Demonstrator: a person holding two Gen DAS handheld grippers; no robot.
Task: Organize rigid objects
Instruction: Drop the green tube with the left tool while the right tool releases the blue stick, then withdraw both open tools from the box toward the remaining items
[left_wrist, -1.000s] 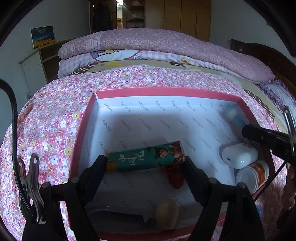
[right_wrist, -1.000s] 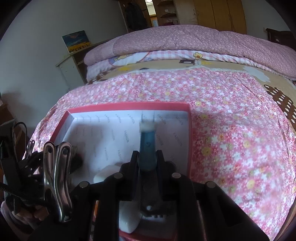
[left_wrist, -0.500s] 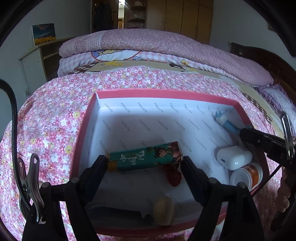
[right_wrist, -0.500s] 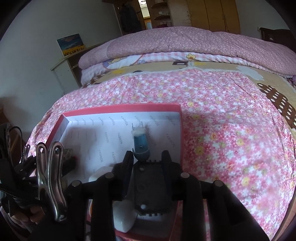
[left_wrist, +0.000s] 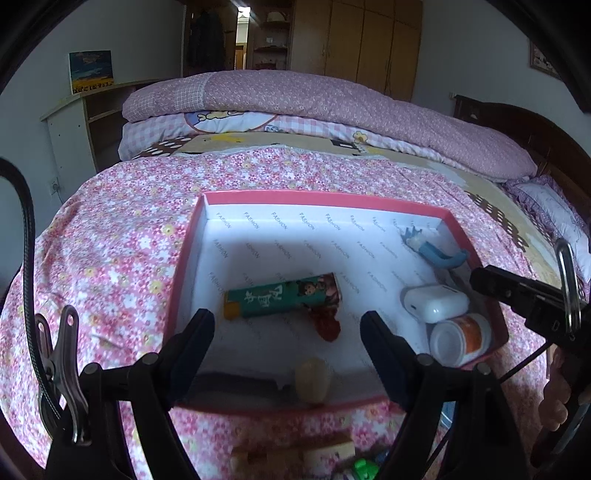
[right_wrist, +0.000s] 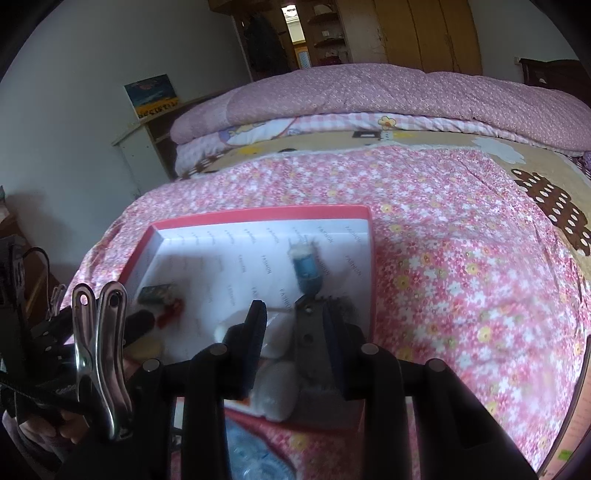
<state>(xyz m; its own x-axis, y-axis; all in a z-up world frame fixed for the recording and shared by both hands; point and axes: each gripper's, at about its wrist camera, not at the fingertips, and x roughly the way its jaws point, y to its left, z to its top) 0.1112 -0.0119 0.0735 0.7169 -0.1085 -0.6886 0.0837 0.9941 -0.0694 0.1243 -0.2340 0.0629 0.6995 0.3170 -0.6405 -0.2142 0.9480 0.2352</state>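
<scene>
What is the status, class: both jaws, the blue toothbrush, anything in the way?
Left gripper open, empty. Right gripper open, empty. Blue toothbrush lies in the pink box, far right corner. Nothing in the way.

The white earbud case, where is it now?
In the left wrist view the white earbud case lies inside the pink box, at its right side, between blue toy and orange-labelled bottle.

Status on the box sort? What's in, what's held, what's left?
Done: red-rimmed box holds a green tube, white earbud case, orange-labelled jar, blue toothbrush, beige oval piece. In hand: nothing; left gripper open and empty, right gripper clear of the toothbrush. Left: wooden block and green item outside, near edge.
</scene>
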